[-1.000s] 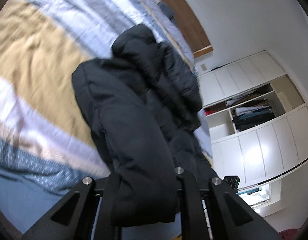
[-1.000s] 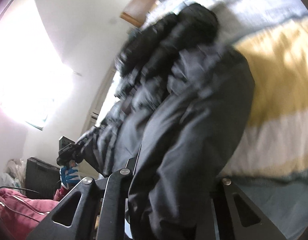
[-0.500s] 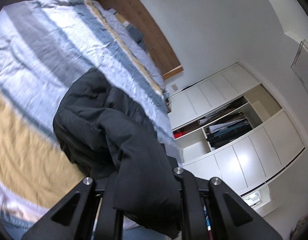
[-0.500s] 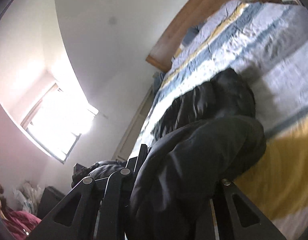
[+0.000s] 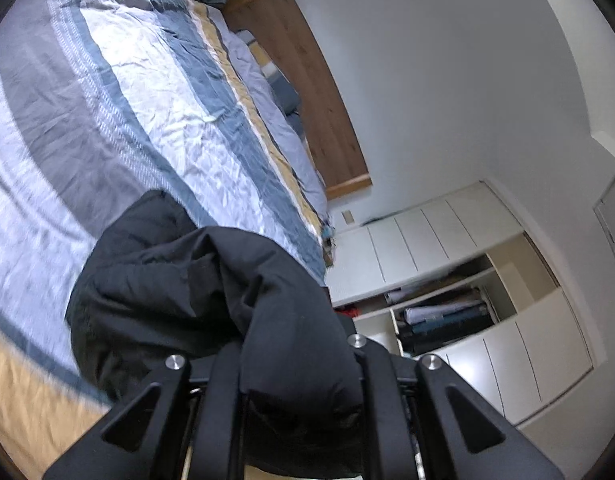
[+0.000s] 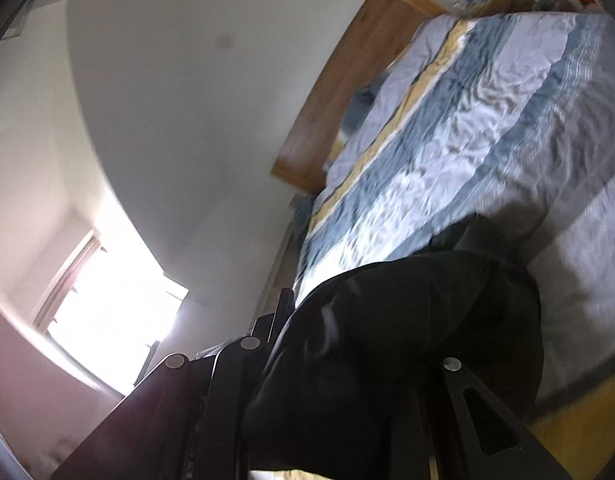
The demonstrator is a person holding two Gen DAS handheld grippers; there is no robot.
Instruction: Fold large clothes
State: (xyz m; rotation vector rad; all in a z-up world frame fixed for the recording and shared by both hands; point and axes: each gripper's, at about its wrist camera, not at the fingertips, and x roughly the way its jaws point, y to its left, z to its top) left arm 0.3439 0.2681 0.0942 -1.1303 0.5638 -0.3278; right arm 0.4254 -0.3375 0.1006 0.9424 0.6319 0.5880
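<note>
A black padded jacket lies bunched on the striped bed cover. My left gripper is shut on a thick fold of the jacket, which bulges out between the fingers and hides the tips. In the right wrist view the same jacket fills the lower middle, and my right gripper is shut on another fold of it. The striped bed cover stretches away beyond the jacket.
A wooden headboard stands at the far end of the bed. White cupboards with an open shelf of folded things line the wall on the right. A bright window is on the left of the right wrist view.
Both grippers have swung forward with the jacket. The far part of the jacket has dropped onto the bed, and more of the cover and headboard now shows.
</note>
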